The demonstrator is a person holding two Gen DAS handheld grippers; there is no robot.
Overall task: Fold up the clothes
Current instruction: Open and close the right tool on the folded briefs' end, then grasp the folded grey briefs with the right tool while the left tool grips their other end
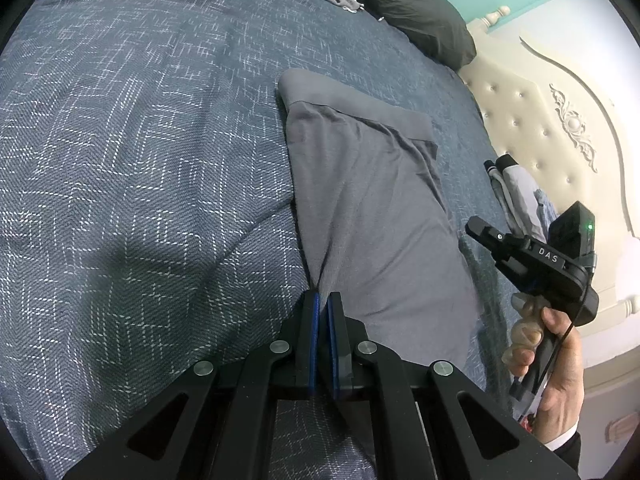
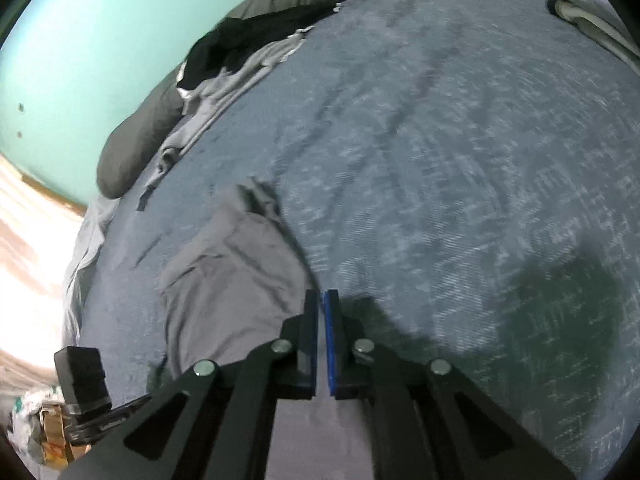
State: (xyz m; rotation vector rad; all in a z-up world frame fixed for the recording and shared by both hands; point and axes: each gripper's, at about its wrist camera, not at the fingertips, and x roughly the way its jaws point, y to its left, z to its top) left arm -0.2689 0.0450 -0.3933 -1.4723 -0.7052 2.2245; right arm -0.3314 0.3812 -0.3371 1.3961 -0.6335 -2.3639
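A grey garment (image 1: 372,208) lies flat on the bed's blue patterned cover (image 1: 140,160), part folded, its far end doubled over in a band near the dark pillow (image 1: 420,12). The left claw (image 1: 323,300) has its blue-lined fingers pressed together on the garment's near corner, and the cloth puckers where it runs in between them. In the right wrist view the same grey cloth (image 2: 236,280) sits left of the right claw (image 2: 321,298), whose fingers are nearly together; whether any cloth lies between them cannot be told. A hand (image 1: 548,356) grips the right claw's handle beside the garment. A cream tufted headboard (image 1: 532,112) stands beyond; more clothes (image 2: 240,68) are heaped by the pillow
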